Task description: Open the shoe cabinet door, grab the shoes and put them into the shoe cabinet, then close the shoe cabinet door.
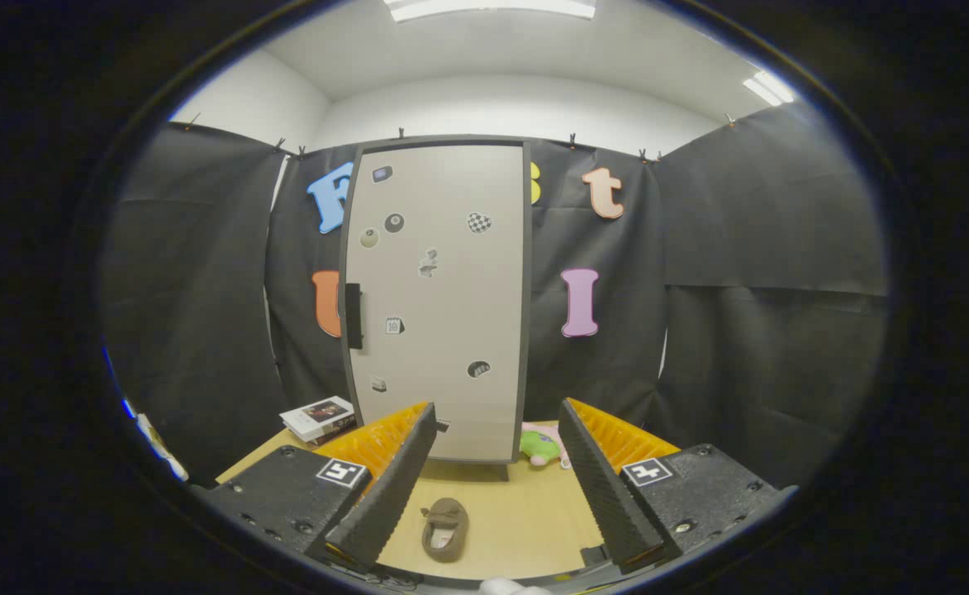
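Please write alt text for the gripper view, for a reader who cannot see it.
The open gripper hangs above a wooden table, a brown shoe lying between its fingers. Beyond stands a tall grey shoe cabinet, door shut, with books and a green toy beside it.

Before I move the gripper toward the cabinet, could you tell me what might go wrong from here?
1. The brown shoe lies on the table between the open fingers; moving straight ahead could nudge it aside.
2. The cabinet door is shut, and its dark handle sits at the left edge, off the fingers' line, so a straight approach may miss it.
3. The books and the green plush toy sit beside the cabinet and could be bumped.
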